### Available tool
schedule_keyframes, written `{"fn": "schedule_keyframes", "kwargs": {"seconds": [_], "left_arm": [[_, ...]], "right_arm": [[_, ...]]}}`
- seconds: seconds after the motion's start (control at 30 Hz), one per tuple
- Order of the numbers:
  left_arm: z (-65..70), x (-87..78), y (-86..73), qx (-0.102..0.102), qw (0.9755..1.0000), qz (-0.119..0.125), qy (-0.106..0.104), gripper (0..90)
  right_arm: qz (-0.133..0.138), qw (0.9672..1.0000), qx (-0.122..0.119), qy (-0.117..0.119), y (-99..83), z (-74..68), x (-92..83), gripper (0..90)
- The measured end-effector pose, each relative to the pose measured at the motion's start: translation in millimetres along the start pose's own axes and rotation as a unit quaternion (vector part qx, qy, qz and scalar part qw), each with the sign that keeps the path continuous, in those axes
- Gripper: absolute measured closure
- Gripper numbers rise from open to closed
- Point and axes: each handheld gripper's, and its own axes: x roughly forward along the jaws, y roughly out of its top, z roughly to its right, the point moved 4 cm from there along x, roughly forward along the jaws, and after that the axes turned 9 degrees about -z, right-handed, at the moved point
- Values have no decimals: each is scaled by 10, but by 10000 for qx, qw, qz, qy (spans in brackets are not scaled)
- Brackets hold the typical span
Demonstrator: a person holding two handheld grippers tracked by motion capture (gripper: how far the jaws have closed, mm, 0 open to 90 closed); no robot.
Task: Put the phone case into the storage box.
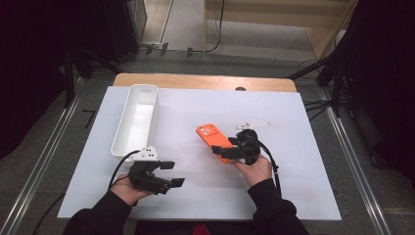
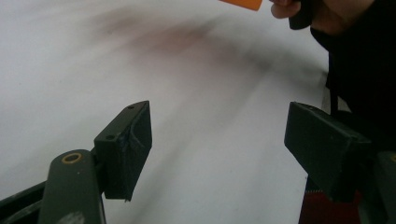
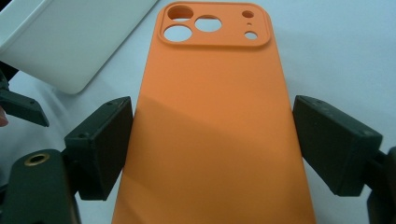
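Note:
An orange phone case [image 1: 210, 136] lies back up on the white table sheet [image 1: 293, 196], right of the middle. My right gripper [image 1: 224, 147] sits at its near end. In the right gripper view the case [image 3: 210, 140] runs between the jaws, and both pads stand against its long edges, so the right gripper [image 3: 212, 102] is shut on it. My left gripper [image 1: 173, 174] hovers near the front left with its jaws wide apart and nothing between them. In the left gripper view, the left gripper [image 2: 219, 107] looks over bare sheet, with a corner of the case [image 2: 243, 3] at the top.
A long white tray [image 1: 119, 142] stands at the left, running from the back toward my left hand; its corner [image 3: 70, 42] lies left of the case. The wooden table edge [image 1: 205, 81] shows at the back. Dark stands and cables flank the table.

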Motion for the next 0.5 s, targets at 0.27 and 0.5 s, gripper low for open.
{"fn": "schedule_keyframes", "kwargs": {"seconds": [0.27, 0.5], "left_arm": [[-10, 60, 139, -196, 9998, 5, 28, 216], [-32, 105, 245, -196, 9997, -14, 146, 217]], "right_arm": [[89, 9999, 70, 41, -62, 35, -83, 143], [179, 9998, 90, 26, -111, 36, -154, 143]]}}
